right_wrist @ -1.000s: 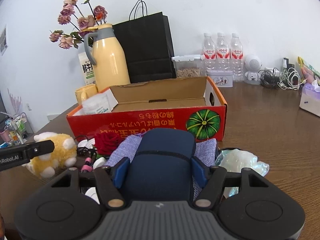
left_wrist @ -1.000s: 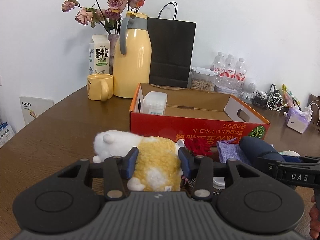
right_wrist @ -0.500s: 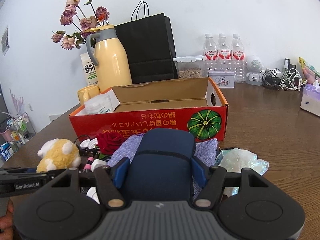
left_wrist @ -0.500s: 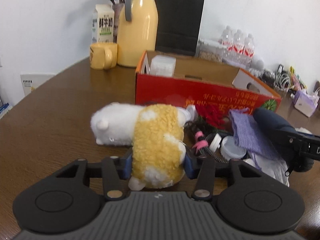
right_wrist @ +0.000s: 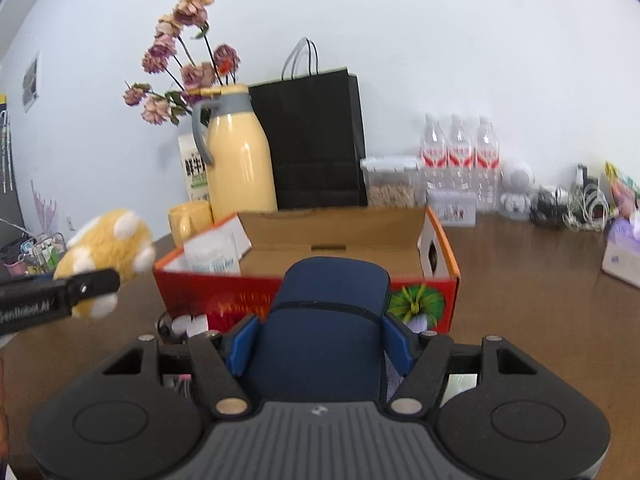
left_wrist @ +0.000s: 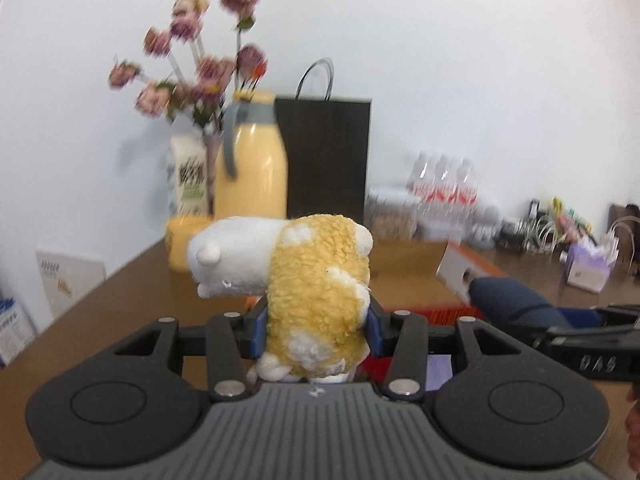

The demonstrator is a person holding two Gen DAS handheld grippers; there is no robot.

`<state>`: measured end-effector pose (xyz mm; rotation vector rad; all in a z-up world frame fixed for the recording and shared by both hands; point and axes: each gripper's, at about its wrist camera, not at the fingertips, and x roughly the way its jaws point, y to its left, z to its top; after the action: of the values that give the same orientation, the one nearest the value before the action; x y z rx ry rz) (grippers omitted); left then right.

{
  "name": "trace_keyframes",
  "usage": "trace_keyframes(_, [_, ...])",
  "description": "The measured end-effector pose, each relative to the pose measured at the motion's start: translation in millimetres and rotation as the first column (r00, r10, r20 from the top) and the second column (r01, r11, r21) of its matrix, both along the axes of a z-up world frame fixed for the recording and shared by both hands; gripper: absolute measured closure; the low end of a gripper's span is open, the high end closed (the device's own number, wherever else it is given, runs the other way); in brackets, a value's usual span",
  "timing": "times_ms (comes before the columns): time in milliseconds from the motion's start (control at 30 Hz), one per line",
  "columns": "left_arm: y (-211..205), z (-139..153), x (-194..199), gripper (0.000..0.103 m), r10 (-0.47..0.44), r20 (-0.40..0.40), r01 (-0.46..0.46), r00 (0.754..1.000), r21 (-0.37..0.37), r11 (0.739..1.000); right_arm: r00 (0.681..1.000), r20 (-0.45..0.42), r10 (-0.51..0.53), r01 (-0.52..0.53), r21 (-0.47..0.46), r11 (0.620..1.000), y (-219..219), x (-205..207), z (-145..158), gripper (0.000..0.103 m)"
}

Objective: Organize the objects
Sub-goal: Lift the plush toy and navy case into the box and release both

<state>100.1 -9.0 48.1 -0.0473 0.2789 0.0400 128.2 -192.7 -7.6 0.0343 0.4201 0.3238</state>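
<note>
My left gripper [left_wrist: 316, 330] is shut on a yellow and white plush toy [left_wrist: 304, 276], which hangs in the air above the table with its white head to the left. In the right wrist view the plush toy [right_wrist: 106, 258] shows at the left, clamped by the left gripper's finger. My right gripper [right_wrist: 320, 344] is shut on a navy blue pouch [right_wrist: 328, 320], lifted in front of the open red cardboard box [right_wrist: 224, 296]. The same navy pouch [left_wrist: 508, 300] appears at the right of the left wrist view. A white packet [right_wrist: 212, 256] lies in the box's left end.
Behind the box stand a yellow jug [right_wrist: 240, 160], a yellow mug [right_wrist: 188, 220], a milk carton [right_wrist: 192, 168], flowers, a black paper bag [right_wrist: 316, 140] and water bottles [right_wrist: 460, 152]. Small items and a purple cloth lie in front of the box. Cables and a tissue box [right_wrist: 620, 252] sit right.
The left gripper has lifted the plush toy off the table and it now hangs higher, level with the box top. The right gripper holds the navy pouch slightly higher, nearer the box.
</note>
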Motion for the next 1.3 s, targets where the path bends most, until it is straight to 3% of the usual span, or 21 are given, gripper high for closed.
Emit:
trace_keyframes(300, [-24, 28, 68, 0.056, -0.034, 0.05, 0.034, 0.998, -0.011, 0.999, 0.997, 0.07, 0.02, -0.019, -0.014, 1.0, 6, 41, 28, 0.038])
trace_keyframes(567, [-33, 23, 143, 0.056, -0.003, -0.006, 0.002, 1.0, -0.029, 1.0, 0.998, 0.065, 0.013, -0.009, -0.06, 0.998, 7, 113, 32, 0.038])
trace_keyframes(933, [-40, -19, 224, 0.056, 0.043, -0.214, -0.046, 0.976, -0.012, 0.999, 0.996, -0.084, -0.025, 0.014, -0.128, 0.992, 8, 223, 6, 0.038])
trace_keyframes(1133, [-36, -37, 238, 0.056, 0.031, -0.291, -0.037, 0.956, -0.015, 0.999, 0.989, -0.147, -0.036, 0.014, -0.151, 0.989, 9, 235, -15, 0.039])
trace_keyframes(1300, [-34, -36, 235, 0.049, 0.034, -0.28, -0.038, 0.959, -0.008, 0.999, 0.984, -0.175, -0.023, -0.007, -0.17, 0.986, 14, 237, -26, 0.038])
